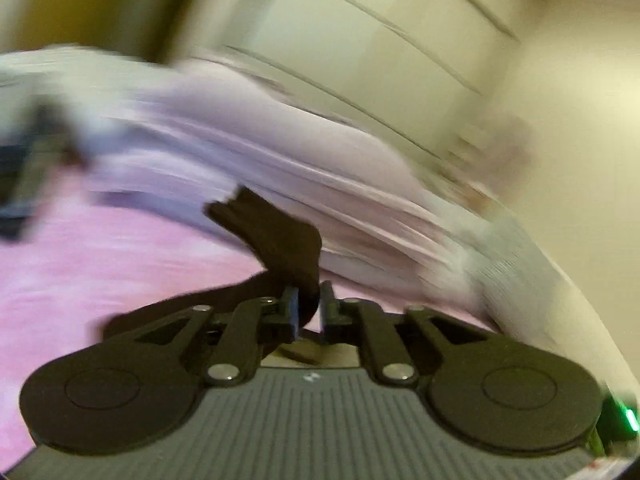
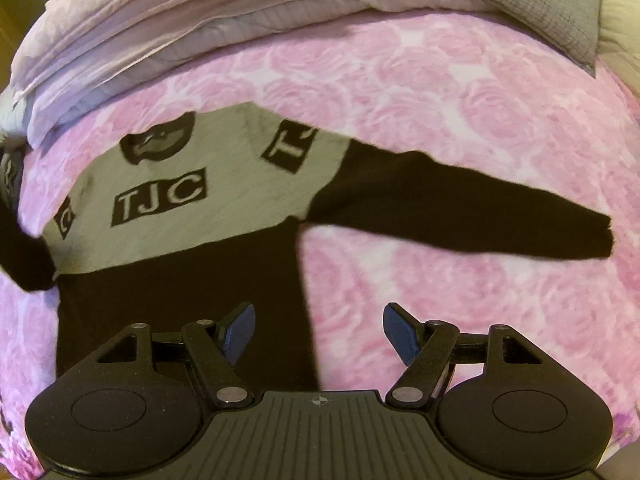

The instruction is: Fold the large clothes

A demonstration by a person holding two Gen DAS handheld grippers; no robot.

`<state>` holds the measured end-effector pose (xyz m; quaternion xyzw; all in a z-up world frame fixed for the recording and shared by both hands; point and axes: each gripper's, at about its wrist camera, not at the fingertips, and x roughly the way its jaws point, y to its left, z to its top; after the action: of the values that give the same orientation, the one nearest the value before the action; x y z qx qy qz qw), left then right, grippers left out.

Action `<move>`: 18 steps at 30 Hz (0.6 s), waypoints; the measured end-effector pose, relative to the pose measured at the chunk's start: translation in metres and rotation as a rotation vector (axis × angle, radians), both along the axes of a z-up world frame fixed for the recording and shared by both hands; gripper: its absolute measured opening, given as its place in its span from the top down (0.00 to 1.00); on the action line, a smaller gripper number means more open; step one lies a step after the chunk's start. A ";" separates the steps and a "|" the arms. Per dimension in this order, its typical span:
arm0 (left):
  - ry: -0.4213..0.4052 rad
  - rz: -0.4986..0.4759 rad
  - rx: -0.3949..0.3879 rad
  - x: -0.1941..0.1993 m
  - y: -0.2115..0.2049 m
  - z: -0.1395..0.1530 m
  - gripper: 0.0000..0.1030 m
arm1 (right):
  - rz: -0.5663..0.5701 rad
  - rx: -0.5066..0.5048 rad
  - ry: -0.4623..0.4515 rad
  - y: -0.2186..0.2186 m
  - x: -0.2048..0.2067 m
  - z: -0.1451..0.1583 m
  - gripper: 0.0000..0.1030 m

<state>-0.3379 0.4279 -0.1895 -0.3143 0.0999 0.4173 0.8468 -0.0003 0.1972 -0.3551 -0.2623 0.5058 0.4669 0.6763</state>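
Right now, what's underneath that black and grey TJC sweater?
The sweater lies flat on a pink rose-patterned blanket, which shows all around it. Whatever is directly beneath the sweater's body is covered, and what the blanket itself rests on cannot be seen.

A bed covered by a pink rose-patterned blanket [image 2: 460,92], with folded pale lilac bedding [image 2: 132,28] and a grey pillow [image 2: 552,12] at its far edge.

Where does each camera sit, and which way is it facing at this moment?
Left wrist: on the left gripper, facing across the pink bedspread toward blurred bedding; jaws pinch a black sleeve.
Right wrist: on the right gripper, looking down at the sweater; jaws open.
Shared: bedspread, folded bedding, sweater.
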 end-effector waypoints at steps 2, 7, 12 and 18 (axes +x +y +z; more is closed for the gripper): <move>0.053 -0.087 -0.033 0.041 -0.011 -0.017 0.73 | -0.006 -0.007 -0.008 -0.003 0.010 -0.001 0.34; 0.261 -0.081 -0.234 0.057 -0.028 -0.090 0.72 | -0.028 -0.027 0.009 -0.012 0.034 -0.012 0.34; 0.477 0.092 -0.292 0.001 -0.021 -0.126 0.72 | -0.053 0.037 0.103 -0.001 0.047 -0.035 0.34; 0.627 0.119 -0.225 -0.030 0.010 -0.142 0.71 | -0.118 0.245 0.301 0.050 0.053 -0.070 0.35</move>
<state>-0.3677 0.4376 -0.3318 -0.2674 0.3823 0.5288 0.7090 0.0530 0.2470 -0.4253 -0.0753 0.5553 0.5184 0.6460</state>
